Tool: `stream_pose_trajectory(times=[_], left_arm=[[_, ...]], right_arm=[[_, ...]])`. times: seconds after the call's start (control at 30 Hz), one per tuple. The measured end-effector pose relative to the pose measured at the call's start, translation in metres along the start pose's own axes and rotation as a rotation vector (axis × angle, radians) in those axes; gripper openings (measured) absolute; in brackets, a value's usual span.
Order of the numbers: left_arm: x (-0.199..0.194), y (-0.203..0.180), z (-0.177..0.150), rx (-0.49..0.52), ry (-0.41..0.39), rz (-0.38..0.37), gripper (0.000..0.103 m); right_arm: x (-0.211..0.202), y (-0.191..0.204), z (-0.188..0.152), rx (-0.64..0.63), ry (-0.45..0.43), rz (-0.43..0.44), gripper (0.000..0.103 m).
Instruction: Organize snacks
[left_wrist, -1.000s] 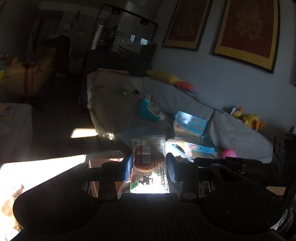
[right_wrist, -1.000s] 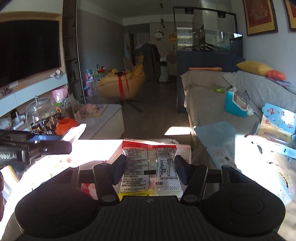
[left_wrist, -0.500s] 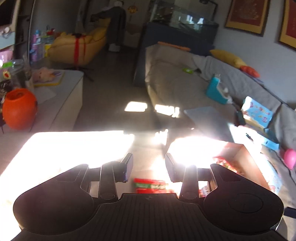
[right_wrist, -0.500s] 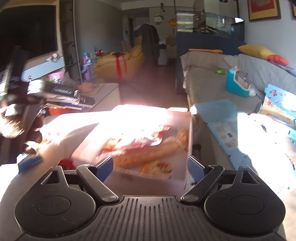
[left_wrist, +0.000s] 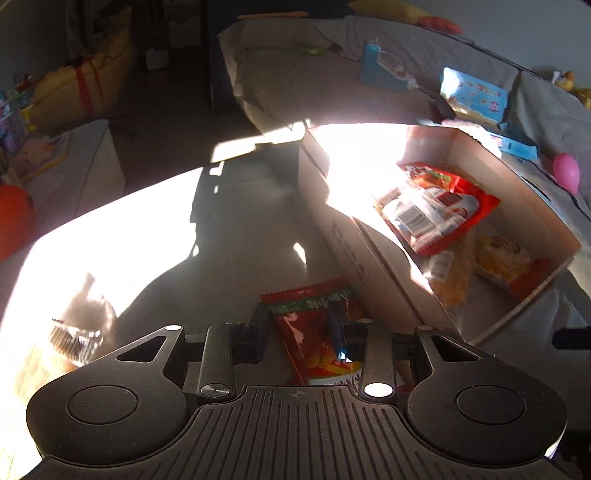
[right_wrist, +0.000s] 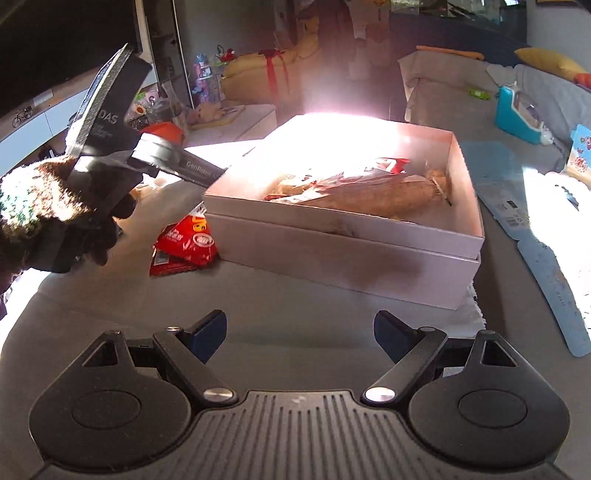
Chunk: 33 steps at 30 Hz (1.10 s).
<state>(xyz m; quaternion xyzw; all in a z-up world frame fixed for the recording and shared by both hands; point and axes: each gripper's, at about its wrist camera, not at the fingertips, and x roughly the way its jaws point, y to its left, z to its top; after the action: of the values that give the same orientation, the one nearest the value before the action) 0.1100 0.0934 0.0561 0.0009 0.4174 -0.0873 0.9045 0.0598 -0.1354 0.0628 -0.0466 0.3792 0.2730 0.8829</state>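
Left wrist, change: a second ago the left gripper (left_wrist: 301, 334) held a clear packet up toward the sofa; that packet is gone and the view has dropped to the sunlit table (left_wrist: 229, 236).
Left wrist, pose: tilted steeply down at the table, just beside the cardboard box (left_wrist: 373, 254).
Left wrist, claw: jaws have just been closing around a red snack packet (left_wrist: 314, 332); the right pad seems to touch it, the left shows a gap, so a grip cannot be told.
Left wrist, snacks: the red packet lies on the table against the box's near wall; a red-and-white bag (left_wrist: 436, 206) and yellow packets (left_wrist: 495, 258) lie inside.

Right wrist, change: the white packet it carried is gone from the right gripper (right_wrist: 299, 332); the jaws have just been opening.
Right wrist, pose: angled down over bare table before the box (right_wrist: 343, 258).
Right wrist, claw: released, wide, nothing between.
Right wrist, snacks: the red packet (right_wrist: 184, 243) lies well ahead to the left, under the other gripper held by a gloved hand (right_wrist: 74, 225).
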Motion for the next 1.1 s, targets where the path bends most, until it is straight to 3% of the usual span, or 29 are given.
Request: stream_pose_trajectory(times=[0.3, 0.63, 0.87, 0.97, 1.1], left_arm=[[-0.055, -0.002, -0.062, -0.105, -0.015, -0.117, 0.038], [-0.088, 0.023, -0.083, -0.258, -0.098, -0.013, 0.038], [-0.091, 0.035, -0.092, -0.378, -0.095, -0.012, 0.038], [-0.091, 0.032, -0.095, -0.368, -0.078, -0.016, 0.038], [-0.084, 0.025, -0.096, -0.362, -0.061, -0.021, 0.038]], right_arm=[[0.015, 0.051, 0.003, -0.070, 0.056, 0.093, 0.088], [0.021, 0.092, 0.008, -0.138, 0.078, 0.102, 0.088], [0.052, 0.095, 0.026, -0.071, 0.112, 0.121, 0.087], [0.048, 0.094, 0.023, -0.125, 0.101, 0.094, 0.061], [0.028, 0.078, 0.011, -0.127, 0.098, 0.091, 0.054]])
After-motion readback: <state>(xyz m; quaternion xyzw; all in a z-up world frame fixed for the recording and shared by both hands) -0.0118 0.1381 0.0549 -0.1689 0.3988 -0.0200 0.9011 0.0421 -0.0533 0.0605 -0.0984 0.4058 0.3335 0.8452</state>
